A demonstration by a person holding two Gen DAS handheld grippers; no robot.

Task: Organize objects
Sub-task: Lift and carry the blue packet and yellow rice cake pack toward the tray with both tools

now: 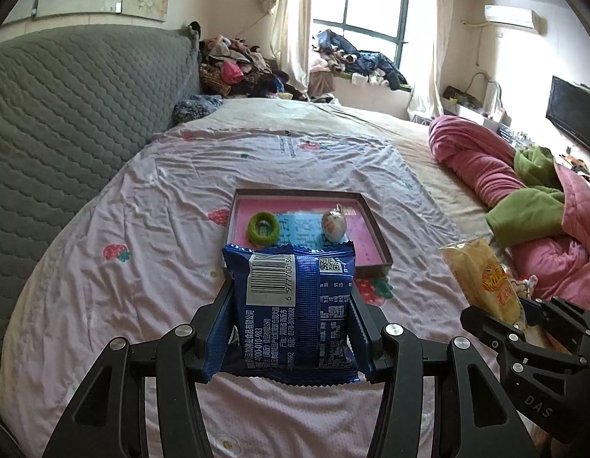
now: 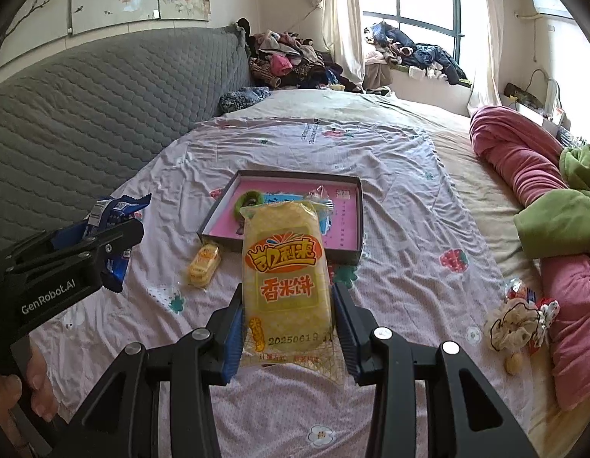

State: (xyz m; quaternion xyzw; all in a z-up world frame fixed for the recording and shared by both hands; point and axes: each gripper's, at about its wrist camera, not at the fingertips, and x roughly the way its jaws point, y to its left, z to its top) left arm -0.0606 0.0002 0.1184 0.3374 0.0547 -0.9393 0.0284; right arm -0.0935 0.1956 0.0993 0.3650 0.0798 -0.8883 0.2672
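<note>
My left gripper [image 1: 291, 290] is shut on a blue snack packet [image 1: 291, 305], held above the bed, barcode side up. My right gripper [image 2: 287, 301] is shut on a yellow rice-cracker packet [image 2: 285, 267], also lifted off the sheet. Ahead of both lies a shallow dark box with a pink floor [image 1: 365, 242] [image 2: 344, 225]. Inside it rest a green ring [image 1: 262, 227] and a wrapped egg-shaped sweet [image 1: 332, 223]. A small yellow wrapped snack [image 2: 203, 263] lies on the sheet just left of the box's near corner. The right gripper with its yellow packet [image 1: 482, 282] shows at the right of the left wrist view.
The bed carries a pale strawberry-print sheet [image 1: 142, 229]. A grey quilted headboard [image 1: 66, 114] stands at the left. Pink and green bedding [image 2: 543, 210] is heaped at the right, with hair scrunchies and small wrapped items [image 2: 516, 320] beside it. Clothes pile up near the window.
</note>
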